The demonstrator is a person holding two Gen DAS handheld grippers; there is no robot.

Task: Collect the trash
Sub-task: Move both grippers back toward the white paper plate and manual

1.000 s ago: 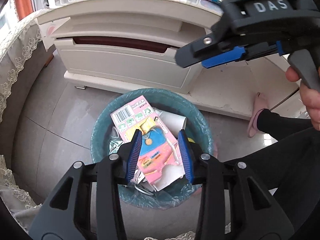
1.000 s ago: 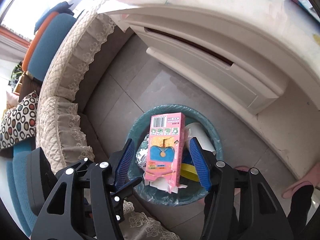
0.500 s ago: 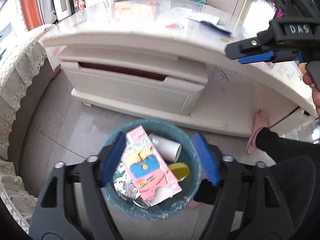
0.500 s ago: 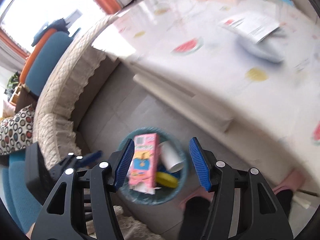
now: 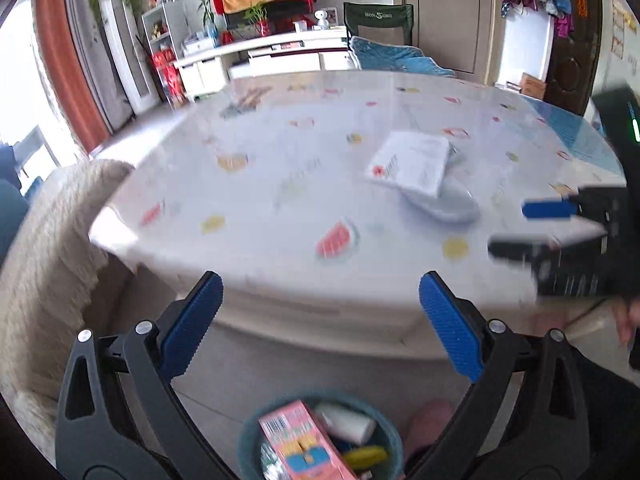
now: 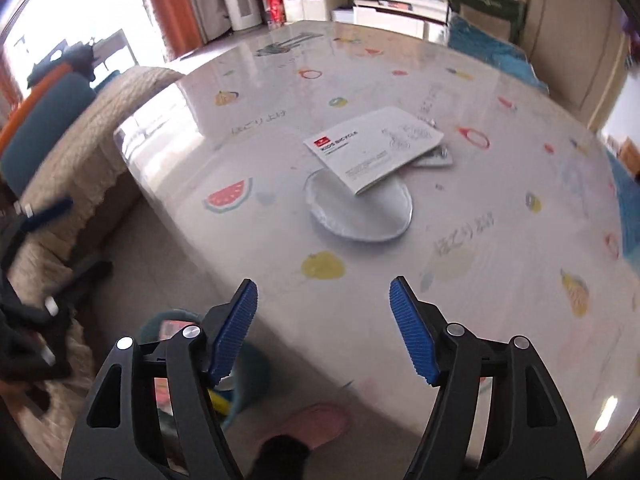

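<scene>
Already in the teal trash bin (image 5: 320,436) on the floor below the table edge lies the pink carton (image 5: 304,444), beside a white roll and a yellow scrap, so that drop looks done and the next step is fetching more. Likely targets are the white booklet (image 6: 376,148) and the foil plate (image 6: 360,216) beneath it, near the middle of the fruit-patterned table (image 6: 460,280). Compared with a second ago, when both hung over the bin, the left gripper (image 5: 320,320) and right gripper (image 6: 324,328) now face the tabletop, jaws opening with nothing between them.
</scene>
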